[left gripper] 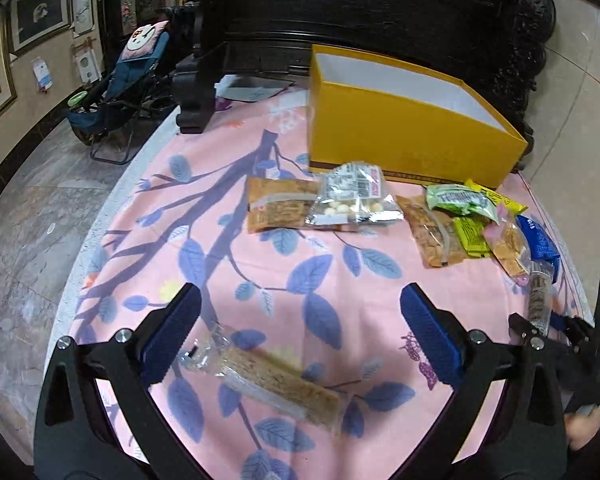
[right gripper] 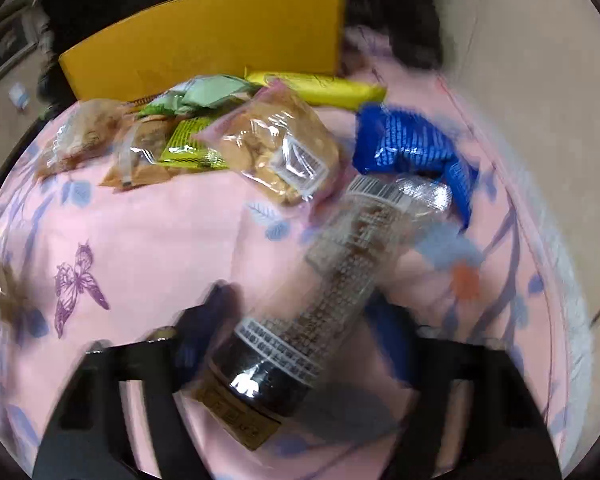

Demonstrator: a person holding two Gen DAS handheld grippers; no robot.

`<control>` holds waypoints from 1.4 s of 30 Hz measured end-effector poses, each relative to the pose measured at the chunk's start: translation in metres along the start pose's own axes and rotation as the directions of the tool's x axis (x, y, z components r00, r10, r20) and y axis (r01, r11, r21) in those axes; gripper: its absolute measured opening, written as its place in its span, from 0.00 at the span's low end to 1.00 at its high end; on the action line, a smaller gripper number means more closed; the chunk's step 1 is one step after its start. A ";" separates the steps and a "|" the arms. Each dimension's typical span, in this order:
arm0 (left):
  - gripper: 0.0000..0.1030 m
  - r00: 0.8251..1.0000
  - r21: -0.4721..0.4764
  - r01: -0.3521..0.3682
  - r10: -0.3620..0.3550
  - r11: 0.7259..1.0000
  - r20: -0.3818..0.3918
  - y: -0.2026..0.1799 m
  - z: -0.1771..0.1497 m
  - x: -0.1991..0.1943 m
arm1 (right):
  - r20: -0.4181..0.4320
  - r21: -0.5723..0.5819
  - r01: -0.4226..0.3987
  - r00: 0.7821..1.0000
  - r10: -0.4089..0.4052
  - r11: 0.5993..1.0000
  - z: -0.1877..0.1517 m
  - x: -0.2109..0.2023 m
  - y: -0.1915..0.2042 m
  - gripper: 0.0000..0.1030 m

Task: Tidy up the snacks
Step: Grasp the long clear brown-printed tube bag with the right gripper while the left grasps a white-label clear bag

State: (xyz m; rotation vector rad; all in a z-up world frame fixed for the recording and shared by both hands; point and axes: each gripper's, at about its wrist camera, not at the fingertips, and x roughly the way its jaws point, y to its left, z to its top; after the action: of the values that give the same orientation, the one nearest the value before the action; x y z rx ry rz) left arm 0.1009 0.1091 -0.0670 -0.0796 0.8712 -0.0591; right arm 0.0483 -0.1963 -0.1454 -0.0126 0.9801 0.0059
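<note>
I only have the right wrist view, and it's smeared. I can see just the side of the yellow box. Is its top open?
Observer: Yes. In the left wrist view the yellow box has no lid on, and the white inner walls that show are bare.
Operator: What are the left tongs doing?
Observer: The left tongs are open above the pink cloth, and a clear-wrapped grain bar lies on it between their fingers.
Operator: Any snacks beyond the pile I can see?
Observer: A clear packet of white pieces lies in front of the box, overlapping an orange-brown packet.
</note>
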 end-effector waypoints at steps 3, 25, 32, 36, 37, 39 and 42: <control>0.98 1.000 0.010 0.007 -0.006 1.000 -0.006 -0.007 0.010 0.009 | -0.010 -0.065 -0.067 0.998 0.067 0.996 -0.001 0.001 0.018 0.50; 0.97 0.977 0.143 -0.145 0.165 0.979 -0.136 -0.067 0.069 0.159 | 0.019 -0.129 -0.110 0.993 0.113 0.985 -0.004 0.003 0.036 0.70; 0.54 0.985 0.140 -0.121 0.136 0.983 -0.103 -0.068 0.068 0.145 | 0.055 -0.098 -0.070 0.996 0.075 0.993 -0.008 -0.003 0.038 0.49; 0.50 0.992 0.098 -0.058 0.068 0.994 -0.103 -0.062 0.060 0.128 | 0.063 -0.061 -0.084 0.994 0.088 0.995 -0.014 -0.017 0.031 0.35; 0.50 0.994 0.084 -0.039 0.048 0.996 -0.101 -0.060 0.057 0.120 | 0.074 -0.057 -0.083 0.993 0.088 0.995 -0.016 -0.023 0.030 0.34; 0.50 0.996 0.062 0.006 0.000 0.998 -0.093 -0.058 0.048 0.103 | 0.099 -0.050 -0.080 0.991 0.085 0.996 -0.020 -0.034 0.028 0.34; 0.50 0.996 0.058 0.060 -0.056 0.996 -0.068 -0.061 0.029 0.072 | 0.122 -0.018 -0.100 0.987 0.102 0.995 -0.024 -0.051 0.022 0.34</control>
State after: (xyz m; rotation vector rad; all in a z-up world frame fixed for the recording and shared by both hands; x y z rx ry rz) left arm 0.1684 0.0437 -0.0976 -0.0470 0.9326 -0.1431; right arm -0.0002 -0.1746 -0.1171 0.0261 0.8572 0.1048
